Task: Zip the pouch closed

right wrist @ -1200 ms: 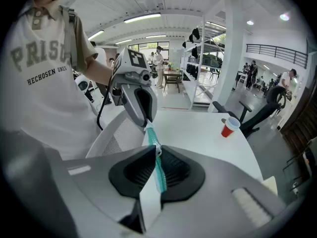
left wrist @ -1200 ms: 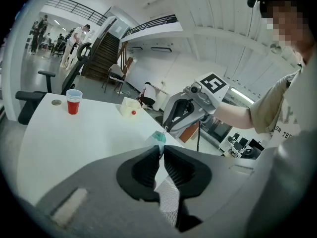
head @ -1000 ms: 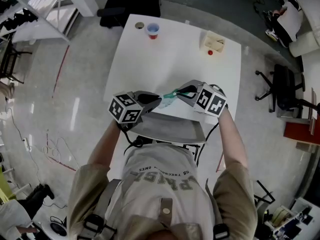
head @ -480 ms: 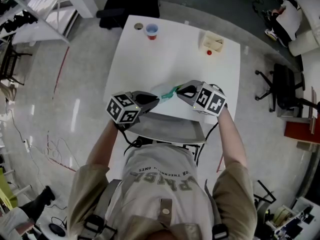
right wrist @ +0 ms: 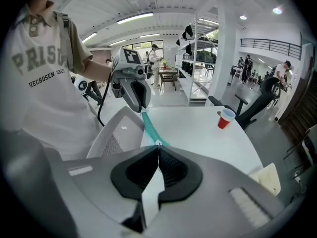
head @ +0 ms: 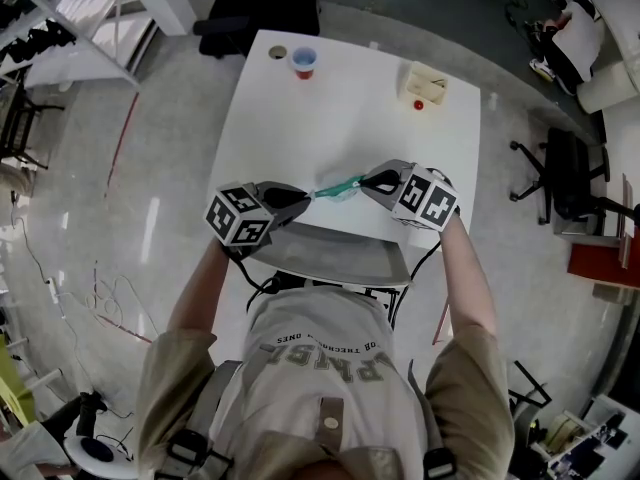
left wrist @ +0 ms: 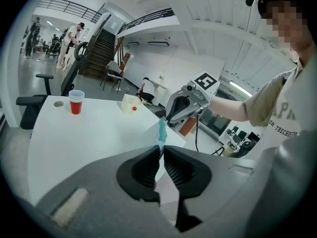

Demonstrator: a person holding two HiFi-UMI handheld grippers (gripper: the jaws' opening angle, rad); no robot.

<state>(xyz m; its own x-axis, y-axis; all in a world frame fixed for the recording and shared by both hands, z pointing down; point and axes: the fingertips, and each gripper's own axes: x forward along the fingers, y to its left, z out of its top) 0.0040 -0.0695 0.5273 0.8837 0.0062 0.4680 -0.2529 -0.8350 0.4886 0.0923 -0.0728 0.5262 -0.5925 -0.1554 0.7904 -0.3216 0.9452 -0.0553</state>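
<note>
Holding the pouch [head: 337,188] taut above the surface's [head: 350,98] near edge, we pinch its end in the left gripper's [head: 306,197] jaws. The right gripper's [head: 366,180] jaws are pressed on what looks like the pull [right wrist: 158,143]. The zip's long axis runs straight between them.
</note>
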